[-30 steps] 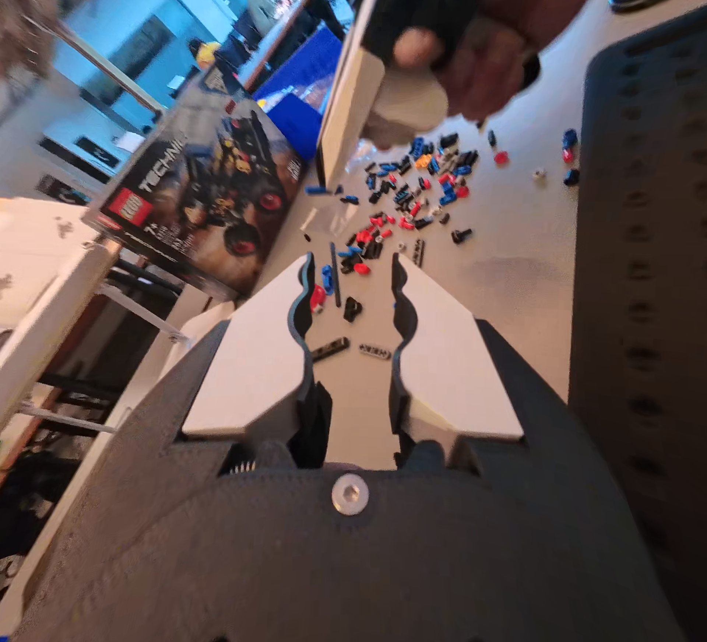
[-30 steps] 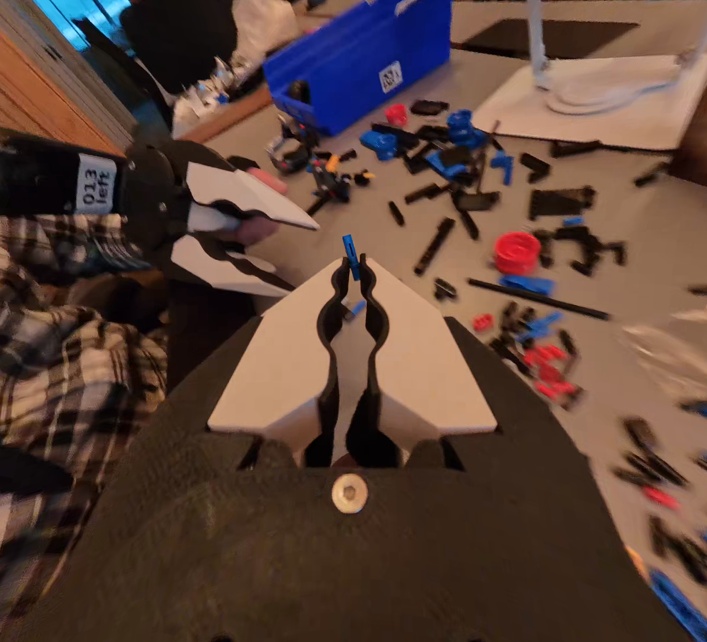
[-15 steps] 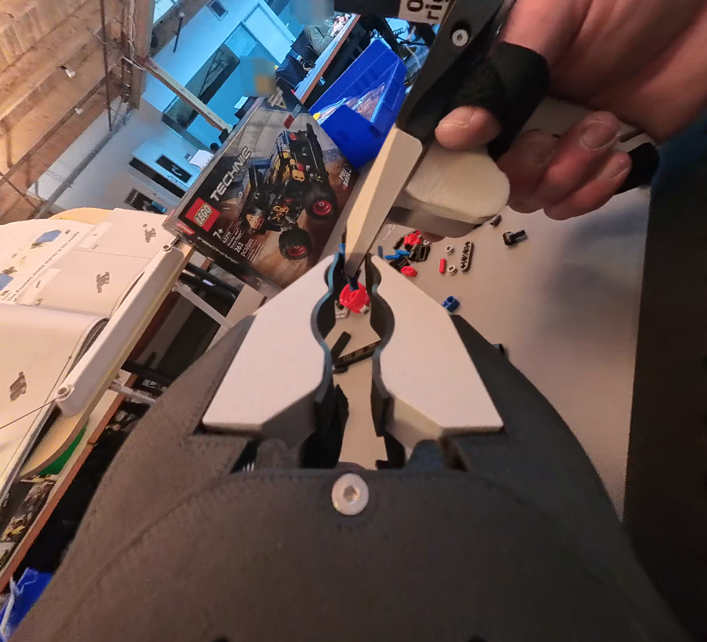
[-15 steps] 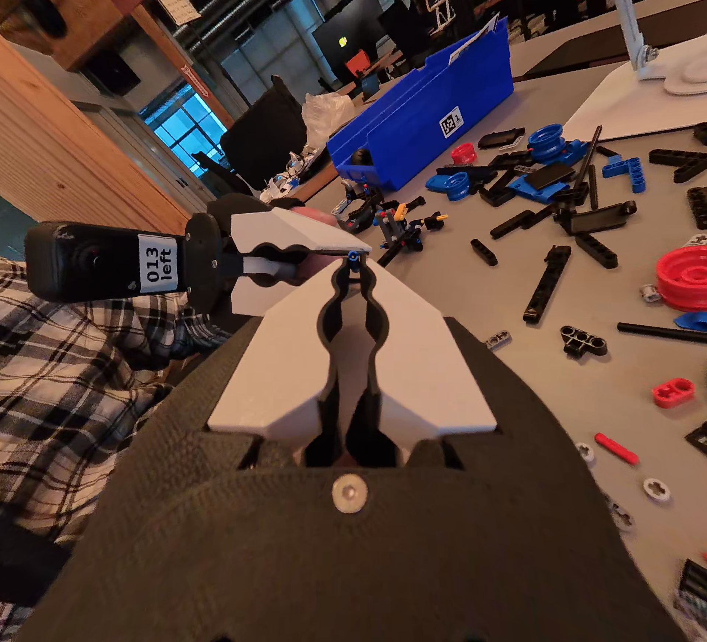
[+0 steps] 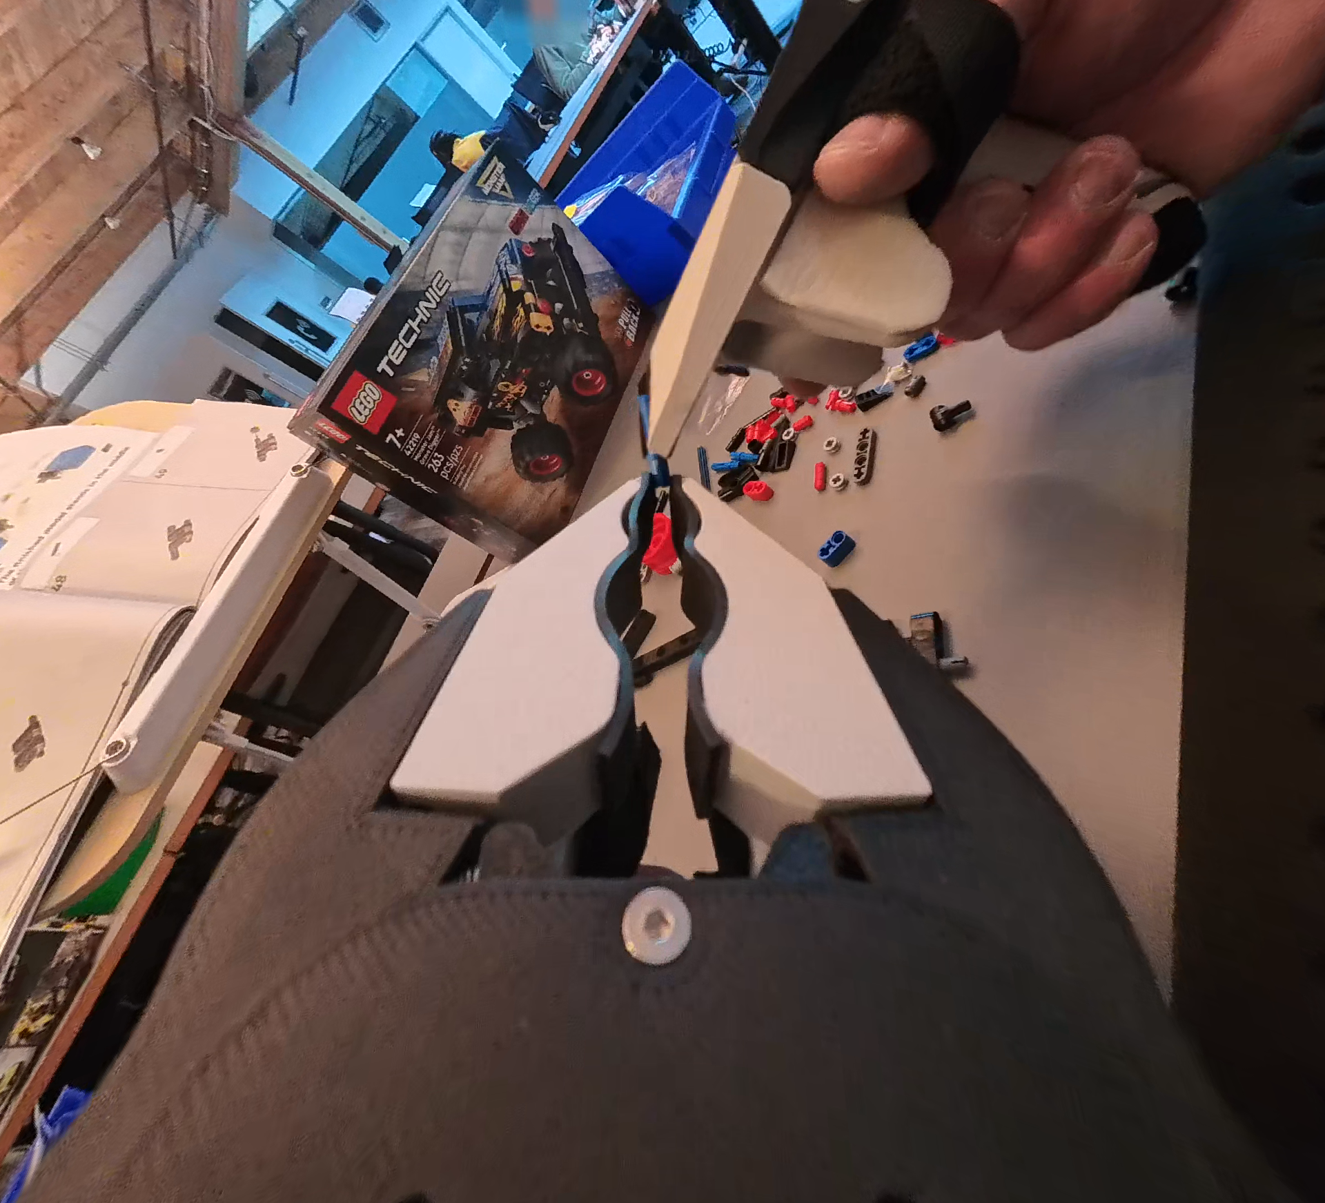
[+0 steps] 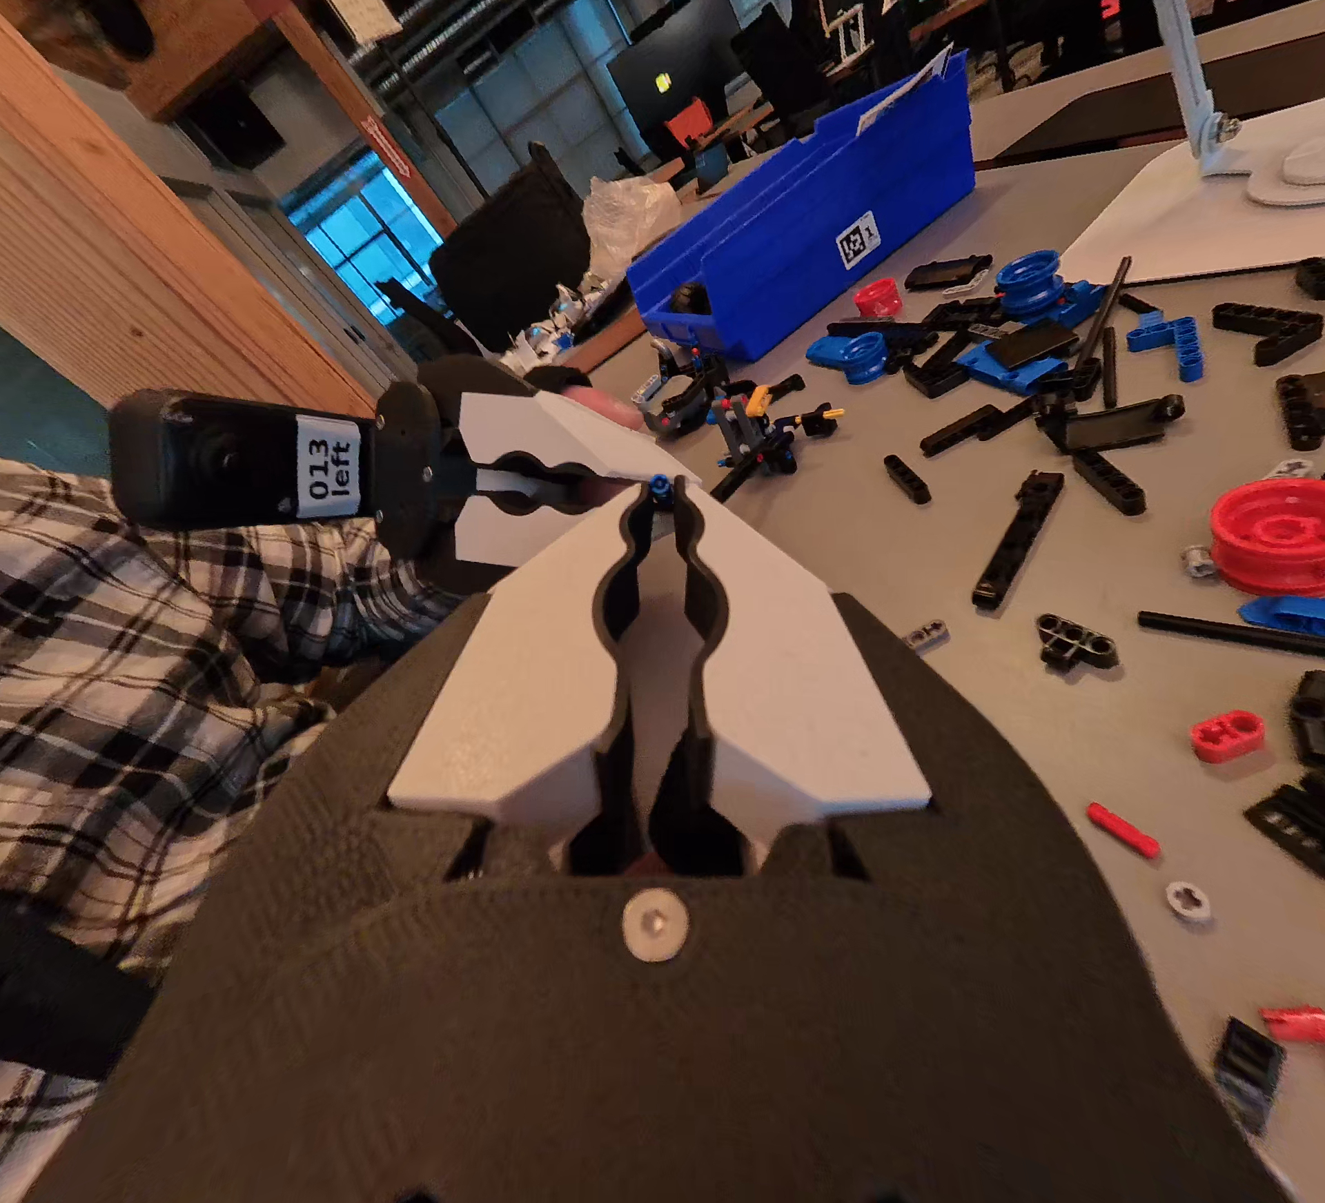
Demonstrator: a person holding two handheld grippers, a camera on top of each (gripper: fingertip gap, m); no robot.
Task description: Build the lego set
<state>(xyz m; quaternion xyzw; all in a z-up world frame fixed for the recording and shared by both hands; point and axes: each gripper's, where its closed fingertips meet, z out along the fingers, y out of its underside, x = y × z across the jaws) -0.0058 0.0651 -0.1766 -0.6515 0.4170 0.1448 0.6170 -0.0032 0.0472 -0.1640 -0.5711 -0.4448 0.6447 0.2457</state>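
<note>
Compared with half a second ago: left gripper (image 5: pixel 658 493) closed further, jaws narrowed from a loose bracket around the red piece (image 5: pixel 659 548) to a near-shut pinch at the tips; right gripper (image 6: pixel 663 496) tip brought from above the left jaws to just touching them, tip to tip, at a steep angle

Left jaws: nearly closed, clamped on the red piece, lodged in the upper scallop between the jaws, with a small blue pin (image 5: pixel 656 467) protruding at the very tip. Right jaws: closed on the same blue pin (image 6: pixel 659 487), seen end-on at their tip, with the left gripper (image 6: pixel 573 451) arriving from the side. Whether the pin is already seated in the red piece: cannot tell, the joint hidden by the jaws

Step in hand, as judged: mating of the blue pin with the red piece, held in mid-air above the counter (image 5: pixel 1039 595). Remaining parts spread loose over the counter (image 6: pixel 824 559): black beams, a red wheel hub (image 6: pixel 1273 534), blue wheel hubs and a small partial assembly (image 6: pixel 753 430) near the blue bin (image 6: pixel 789 251); set box (image 5: pixel 487 372) upright at the counter edge. Build judged to be at an early stage

Next move, as judged: straight axial push of the pin into the hole, both grips held firm; risk of the pin tilting or slipping out of such a shallow tip hold
</note>
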